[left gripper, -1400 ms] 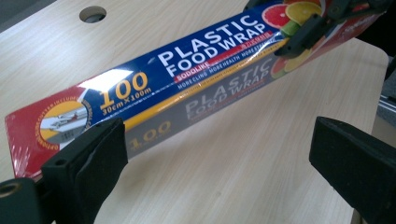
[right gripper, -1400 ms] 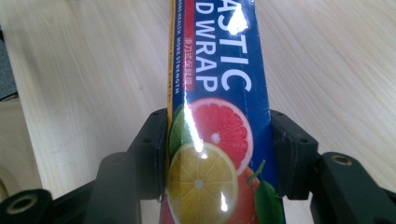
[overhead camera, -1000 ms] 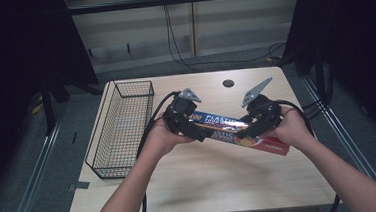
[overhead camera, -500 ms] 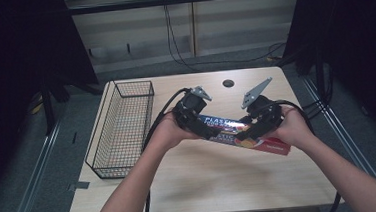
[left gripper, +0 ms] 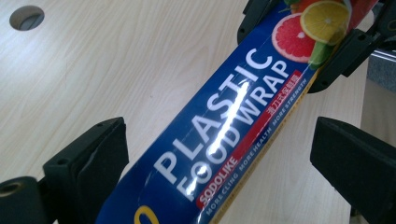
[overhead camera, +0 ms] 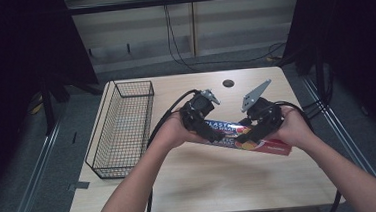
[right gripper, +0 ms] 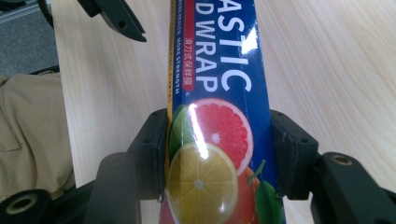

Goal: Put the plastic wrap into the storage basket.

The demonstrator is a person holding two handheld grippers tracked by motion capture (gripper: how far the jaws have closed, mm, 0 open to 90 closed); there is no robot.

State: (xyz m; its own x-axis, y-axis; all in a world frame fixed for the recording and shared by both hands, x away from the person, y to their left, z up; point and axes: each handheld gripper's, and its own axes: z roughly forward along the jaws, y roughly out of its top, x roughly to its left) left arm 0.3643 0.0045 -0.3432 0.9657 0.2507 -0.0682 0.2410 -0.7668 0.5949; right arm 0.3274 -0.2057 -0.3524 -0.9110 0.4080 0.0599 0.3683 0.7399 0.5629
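Left claw shifted right along the box since earlier, now wide open, jaws either side, not touching. Right claw still clamped on box's fruit-printed end, held above the surface.

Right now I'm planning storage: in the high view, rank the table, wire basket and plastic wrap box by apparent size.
1. Table
2. Wire basket
3. Plastic wrap box, partly hidden by both hand-held grippers

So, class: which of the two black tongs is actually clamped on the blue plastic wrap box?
The right tongs: their jaws press both sides of the blue plastic wrap box. The left tongs stand open around it.
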